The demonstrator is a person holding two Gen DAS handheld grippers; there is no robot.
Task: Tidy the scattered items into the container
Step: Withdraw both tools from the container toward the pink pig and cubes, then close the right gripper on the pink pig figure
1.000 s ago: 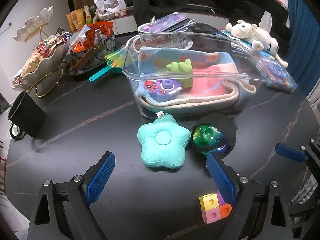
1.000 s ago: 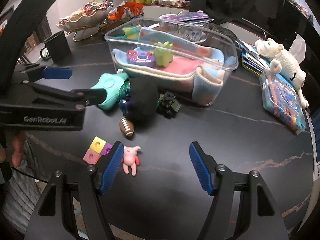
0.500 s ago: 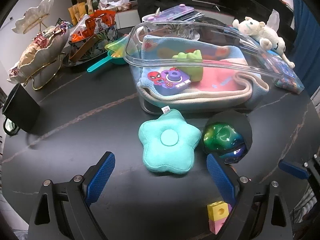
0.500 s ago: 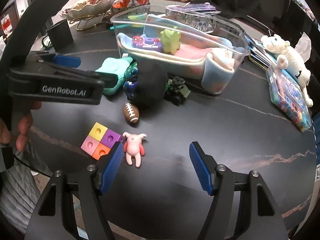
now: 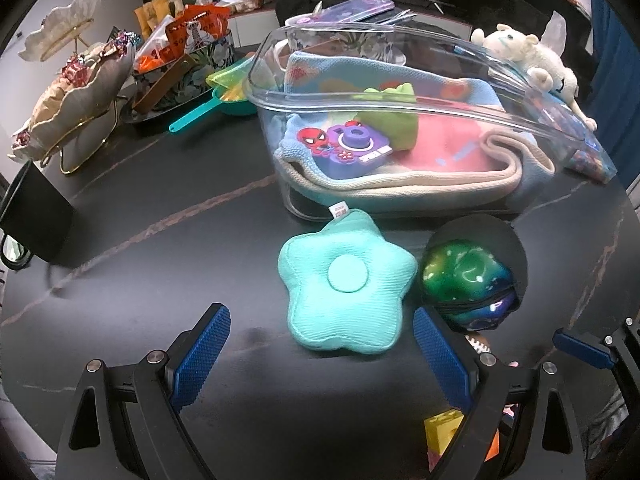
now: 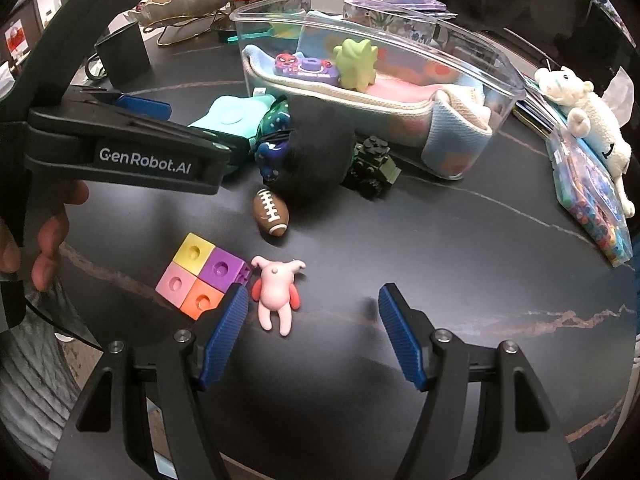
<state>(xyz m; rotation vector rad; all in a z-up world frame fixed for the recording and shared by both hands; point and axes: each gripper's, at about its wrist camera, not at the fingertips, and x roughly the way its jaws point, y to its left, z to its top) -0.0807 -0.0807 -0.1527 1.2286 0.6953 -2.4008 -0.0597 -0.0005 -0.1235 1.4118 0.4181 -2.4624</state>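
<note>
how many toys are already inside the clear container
2. A purple camera toy lies near the left end of the clear container, and a green figure stands just right of it, both on the folded blanket. More could be hidden under the blanket.

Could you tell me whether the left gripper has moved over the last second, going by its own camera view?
Yes. The left gripper has advanced toward the clear container, which looms larger, and the teal star cushion now sits between its open blue fingers.

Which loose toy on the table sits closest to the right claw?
The pink rabbit figure, lying just ahead of the right claw, nearer than the football or toy truck.
</note>
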